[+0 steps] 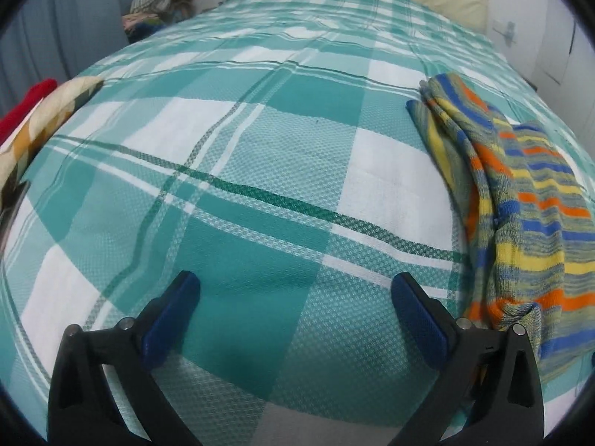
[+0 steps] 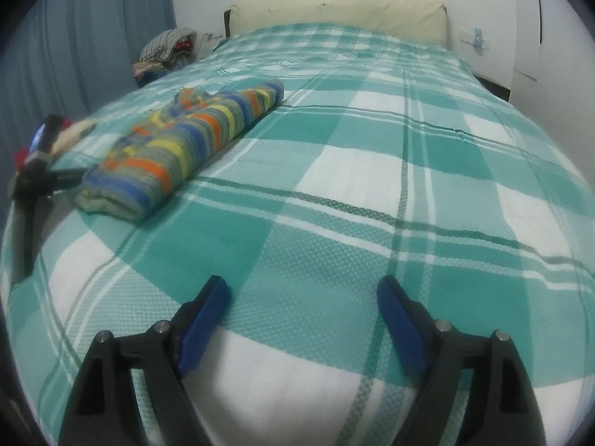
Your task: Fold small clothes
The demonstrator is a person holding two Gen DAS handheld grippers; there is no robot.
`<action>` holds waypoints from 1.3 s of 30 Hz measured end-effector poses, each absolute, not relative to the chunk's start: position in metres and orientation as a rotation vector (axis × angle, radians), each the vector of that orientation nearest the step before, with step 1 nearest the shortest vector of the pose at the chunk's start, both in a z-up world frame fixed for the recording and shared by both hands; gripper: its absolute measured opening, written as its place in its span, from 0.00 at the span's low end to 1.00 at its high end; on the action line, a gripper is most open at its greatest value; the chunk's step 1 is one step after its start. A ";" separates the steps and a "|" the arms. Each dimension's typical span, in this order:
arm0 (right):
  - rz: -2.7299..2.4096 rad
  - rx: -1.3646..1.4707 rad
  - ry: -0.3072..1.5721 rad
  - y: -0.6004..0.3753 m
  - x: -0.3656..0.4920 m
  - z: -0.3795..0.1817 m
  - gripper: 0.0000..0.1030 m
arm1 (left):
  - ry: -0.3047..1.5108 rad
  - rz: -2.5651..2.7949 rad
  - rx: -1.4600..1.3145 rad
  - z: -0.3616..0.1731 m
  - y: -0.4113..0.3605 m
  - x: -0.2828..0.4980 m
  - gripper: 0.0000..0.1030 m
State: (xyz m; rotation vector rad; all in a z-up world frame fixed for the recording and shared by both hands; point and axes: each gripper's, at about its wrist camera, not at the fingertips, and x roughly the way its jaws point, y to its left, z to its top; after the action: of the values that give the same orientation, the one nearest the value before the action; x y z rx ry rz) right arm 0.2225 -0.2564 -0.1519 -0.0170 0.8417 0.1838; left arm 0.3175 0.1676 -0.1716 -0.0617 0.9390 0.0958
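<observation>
A folded knitted garment (image 1: 520, 193) with blue, orange, yellow and grey stripes lies on the teal checked bed sheet (image 1: 260, 171). In the left wrist view it is to the right of my left gripper (image 1: 295, 282). That gripper stands wide open over bare sheet with nothing between its blue pads. In the right wrist view the same garment (image 2: 186, 145) lies as a long bundle at the upper left, well away from my right gripper (image 2: 302, 284). The right gripper is open too and holds nothing. The black body of the left gripper (image 2: 33, 174) shows beside the bundle's near end.
A red cloth (image 1: 26, 107) and a cream patterned cloth (image 1: 48, 119) lie at the bed's left edge. A pile of clothes (image 2: 167, 52) sits beyond the far left corner, by a blue curtain (image 2: 93, 29). A cream headboard (image 2: 334, 11) closes the far end.
</observation>
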 end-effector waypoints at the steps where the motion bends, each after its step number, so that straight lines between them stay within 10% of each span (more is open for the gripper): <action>1: 0.183 -0.020 0.835 -0.256 0.221 -0.151 0.80 | 0.939 0.096 -0.061 -0.172 0.168 0.318 1.00; 39: 0.163 -0.027 0.811 -0.258 0.214 -0.153 0.81 | 0.940 0.095 -0.061 -0.172 0.167 0.317 1.00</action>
State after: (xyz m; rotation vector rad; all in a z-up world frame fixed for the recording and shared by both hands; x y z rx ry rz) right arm 0.2140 -0.2581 -0.1531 -0.0267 0.8105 0.1629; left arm 0.3173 0.1672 -0.1718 -0.0611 0.9402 0.0949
